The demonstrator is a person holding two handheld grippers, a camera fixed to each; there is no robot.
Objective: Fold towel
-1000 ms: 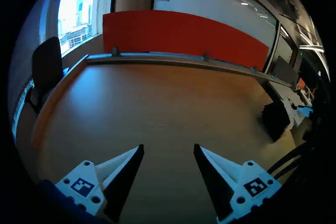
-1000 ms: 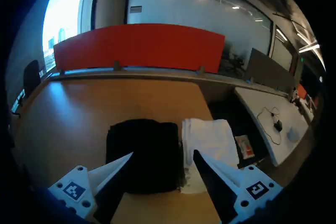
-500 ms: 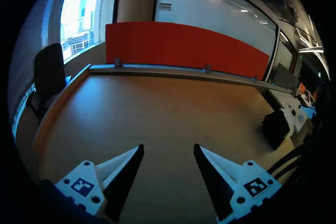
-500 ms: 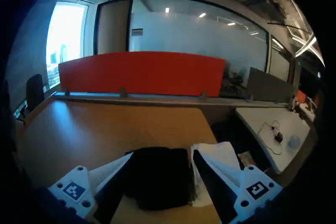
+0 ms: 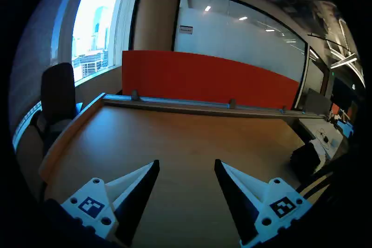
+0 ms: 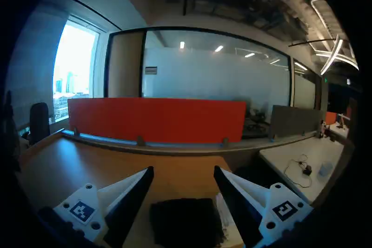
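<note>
Both views are being tilted upward compared with a second ago, so in the right gripper view the black towel [image 6: 186, 222] and the white towel [image 6: 222, 214] are now being seen low, at the bottom edge. They are lying just beside each other on the wooden desk [image 6: 69, 162]. The right gripper [image 6: 182, 168] is being held wide apart over them, with nothing between its fingers. The left gripper [image 5: 186, 162] is also being held wide and empty over bare desk, and the black towel [image 5: 304, 160] is being seen well apart from it, at the right.
</note>
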